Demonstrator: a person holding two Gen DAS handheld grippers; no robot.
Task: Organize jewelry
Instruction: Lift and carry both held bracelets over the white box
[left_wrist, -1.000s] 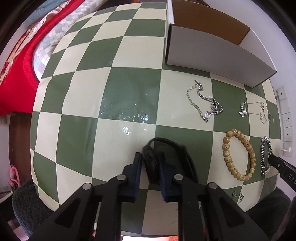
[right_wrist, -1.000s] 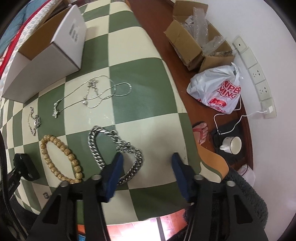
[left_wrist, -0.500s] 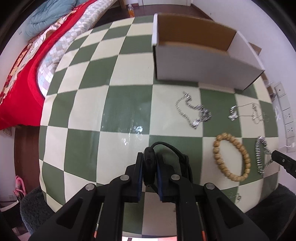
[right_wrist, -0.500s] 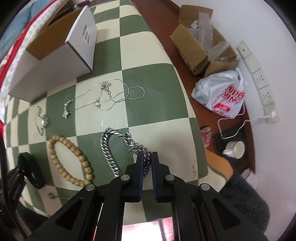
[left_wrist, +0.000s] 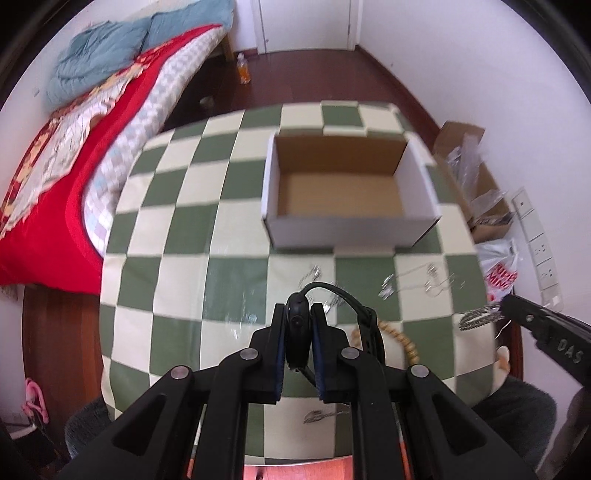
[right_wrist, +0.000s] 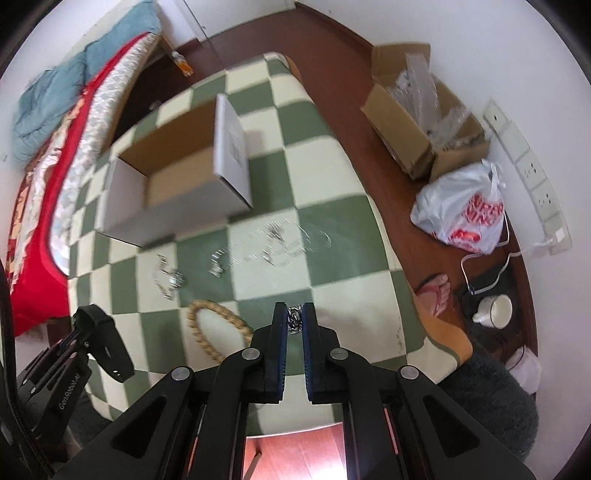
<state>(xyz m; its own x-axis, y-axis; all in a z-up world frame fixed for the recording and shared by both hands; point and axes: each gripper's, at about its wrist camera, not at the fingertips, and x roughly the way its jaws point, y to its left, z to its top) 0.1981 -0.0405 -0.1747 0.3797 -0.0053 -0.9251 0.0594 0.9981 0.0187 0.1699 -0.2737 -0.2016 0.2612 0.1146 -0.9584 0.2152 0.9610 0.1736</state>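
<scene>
My left gripper (left_wrist: 298, 314) is shut on a black watch band (left_wrist: 297, 326), held above the green-and-cream checked table (left_wrist: 177, 236); its strap loops to the right. My right gripper (right_wrist: 294, 314) is shut on a silver chain bracelet (right_wrist: 294, 320), which hangs from its tips in the left wrist view (left_wrist: 480, 315). On the cloth lie a wooden bead bracelet (right_wrist: 210, 332), a thin silver necklace (right_wrist: 280, 243) and a silver charm bracelet (right_wrist: 170, 280). An open white cardboard box (left_wrist: 351, 229) stands beyond them with nothing visible inside.
A bed with a red blanket (left_wrist: 44, 206) runs along the table's left side. On the floor to the right are a cardboard box of plastic wrap (right_wrist: 417, 122), a white plastic bag (right_wrist: 465, 210), a mug (right_wrist: 493, 312) and a person's sandalled foot (right_wrist: 436, 291).
My right gripper closed on the silver chain bracelet and lifted it off the cloth. My left gripper rose with the black watch band. Both views now look down from higher up.
</scene>
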